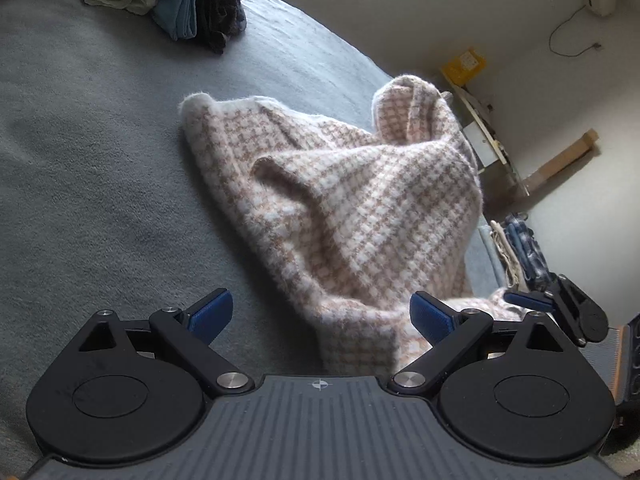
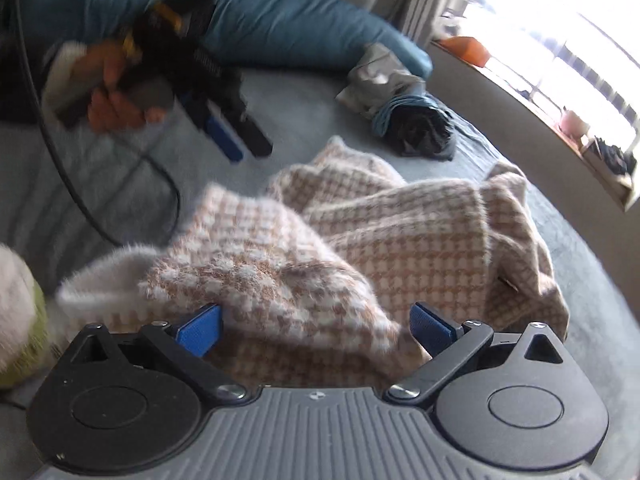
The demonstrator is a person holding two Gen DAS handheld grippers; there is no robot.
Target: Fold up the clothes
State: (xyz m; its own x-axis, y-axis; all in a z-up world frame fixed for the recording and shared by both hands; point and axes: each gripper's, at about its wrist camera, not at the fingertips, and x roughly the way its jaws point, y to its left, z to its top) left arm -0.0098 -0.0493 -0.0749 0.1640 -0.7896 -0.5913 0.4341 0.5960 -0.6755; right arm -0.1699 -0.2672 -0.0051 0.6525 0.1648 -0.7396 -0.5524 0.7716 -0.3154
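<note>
Ahead of the left gripper (image 1: 322, 316), in its own wrist view, the checked sweater (image 1: 344, 216) lies rumpled on the grey bed cover (image 1: 92, 152), one fold poking up beyond the right-hand pad. We hold these jaws spread wide, gripping nothing; cloth sits between and past the pads without being pinched. A roll of folded clothes (image 1: 200, 4) rests far ahead to the left.

In the right wrist view, the right gripper (image 2: 316, 330) also stands released, with the sweater bunched just in front of its pads. To do this step well, we judge we should find a clear hem or shoulder edge, pinch a single layer with each tool, and pull the cloth flat before folding.
</note>
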